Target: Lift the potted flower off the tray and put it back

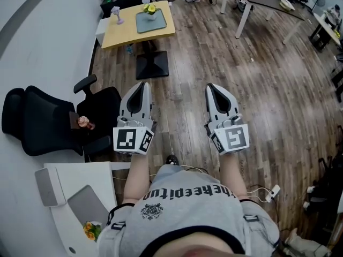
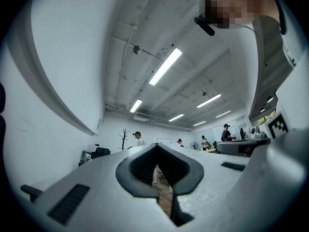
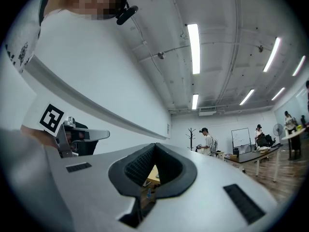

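Yellow table (image 1: 124, 34), grey tray (image 1: 140, 24), yellow flower (image 1: 151, 8)

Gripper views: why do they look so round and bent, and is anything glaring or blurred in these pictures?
Left gripper view: a wide-angle lens bows the walls and ceiling, the corners go black, and the ceiling lights glare white. Right gripper view: the same bowing and glare. Head view: even light, mild curving at the edges, and the potted flower on the far yellow table is tiny but sharp.
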